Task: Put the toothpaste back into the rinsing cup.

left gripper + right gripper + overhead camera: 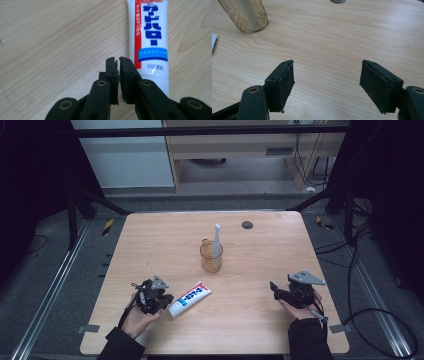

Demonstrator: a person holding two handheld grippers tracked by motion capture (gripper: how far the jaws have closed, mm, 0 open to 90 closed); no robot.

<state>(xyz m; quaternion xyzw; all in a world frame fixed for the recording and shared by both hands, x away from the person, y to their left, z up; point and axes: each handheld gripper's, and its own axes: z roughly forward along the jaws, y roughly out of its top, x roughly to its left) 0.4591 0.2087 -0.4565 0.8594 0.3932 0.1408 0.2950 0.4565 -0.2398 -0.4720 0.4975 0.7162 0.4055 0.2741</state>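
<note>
Two tools sit low in the frame: our left tool (167, 301) is clenched empty beside the tube (190, 298) at lower centre; our right tool (273, 287) gapes, released.

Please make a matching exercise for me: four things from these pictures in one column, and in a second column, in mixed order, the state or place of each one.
Column 1
1. left tool
2. right tool
3. toothpaste tube
4. glass cup

Column 2
A. stands upright near the middle of the table, with a white toothbrush inside
B. jaws wide apart, nothing between them
C. lies flat on the wood, beside the left tool
D. jaws closed together, holding nothing

Right pairs: 1-D, 2-B, 3-C, 4-A
</note>
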